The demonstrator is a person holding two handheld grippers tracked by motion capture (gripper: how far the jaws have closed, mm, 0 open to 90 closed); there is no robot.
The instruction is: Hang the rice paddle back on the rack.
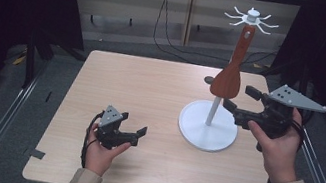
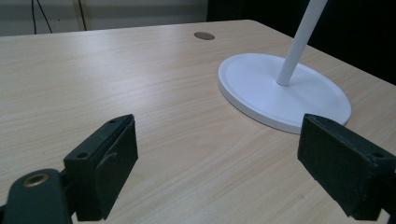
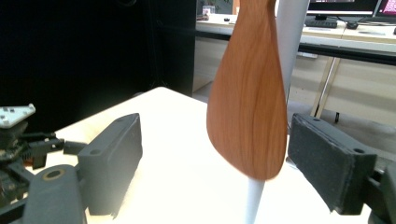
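Observation:
A wooden spatula hangs blade-down from a white hook stand on the right half of the table. My right gripper is open just to the right of the blade. In the right gripper view the spatula hangs in line with the gap between the open jaws, touching neither, and the stand's pole is behind it. My left gripper is open low over the table's front left, holding nothing. The left gripper view has the stand's base ahead to the right of the gripper.
The stand's top carries a ring of white hooks. A small dark disc is set in the light wooden table behind the stand. Black curtains hang at both sides, and cables trail on the floor beyond the far edge.

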